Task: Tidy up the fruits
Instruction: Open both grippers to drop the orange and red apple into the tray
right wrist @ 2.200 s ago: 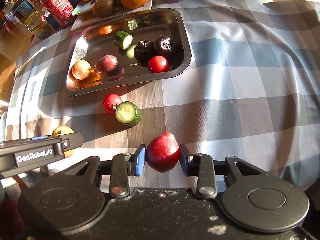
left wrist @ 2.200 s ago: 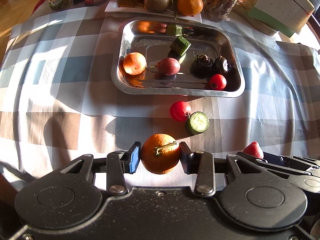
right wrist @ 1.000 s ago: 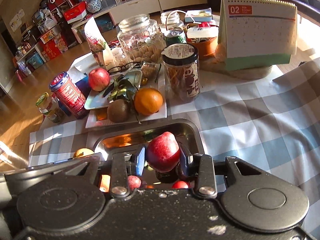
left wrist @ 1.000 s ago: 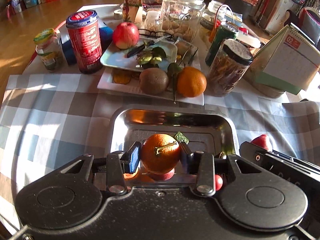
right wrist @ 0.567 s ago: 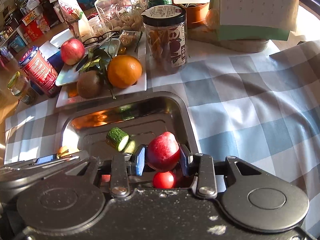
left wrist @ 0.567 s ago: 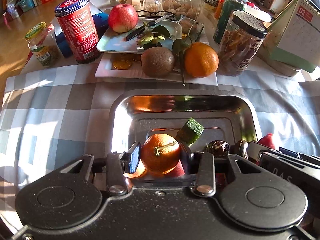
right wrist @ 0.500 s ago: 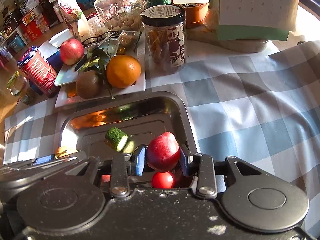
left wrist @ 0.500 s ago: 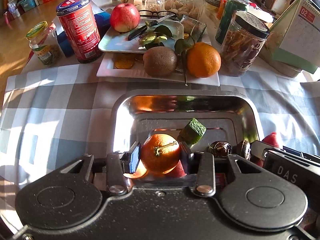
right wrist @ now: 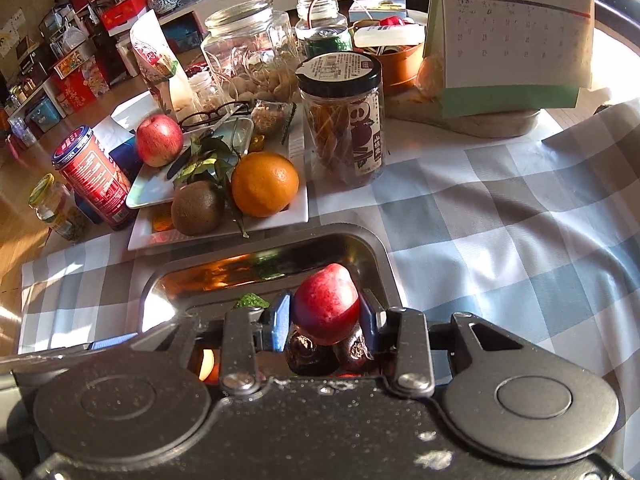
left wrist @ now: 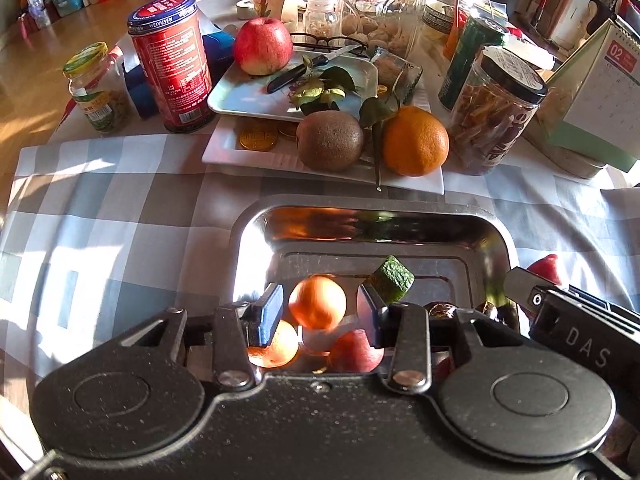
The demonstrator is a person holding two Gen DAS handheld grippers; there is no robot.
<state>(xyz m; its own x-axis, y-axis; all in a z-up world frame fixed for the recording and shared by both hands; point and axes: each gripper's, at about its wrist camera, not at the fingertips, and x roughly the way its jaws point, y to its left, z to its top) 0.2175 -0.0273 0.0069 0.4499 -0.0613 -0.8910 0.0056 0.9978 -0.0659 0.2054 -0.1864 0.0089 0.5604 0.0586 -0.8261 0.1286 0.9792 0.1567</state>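
My left gripper [left wrist: 322, 310] is open above the steel tray [left wrist: 256, 240]. A small orange [left wrist: 317, 302], blurred, hangs loose between the spread fingers with a gap on each side. Under it in the tray lie another orange fruit [left wrist: 276, 346], a reddish fruit [left wrist: 354, 352] and a green cucumber chunk [left wrist: 392, 278]. My right gripper [right wrist: 323, 316] is shut on a red fruit [right wrist: 325, 308] over the right part of the tray [right wrist: 372, 256]. Two dark round fruits [right wrist: 310, 350] lie below it. The right gripper's body shows at the right of the left wrist view [left wrist: 576, 320].
Behind the tray a white plate [left wrist: 224, 152] holds a kiwi [left wrist: 330, 140] and a large orange [left wrist: 415, 140]. Further back stand an apple [left wrist: 262, 46] on a plate with a knife, a red can [left wrist: 170, 62], jars [left wrist: 496, 108] and a desk calendar [right wrist: 508, 36].
The left fingers have spread apart and let go of the small orange, which now drops toward the tray. The right gripper still holds the red fruit and has moved slightly forward over the tray.
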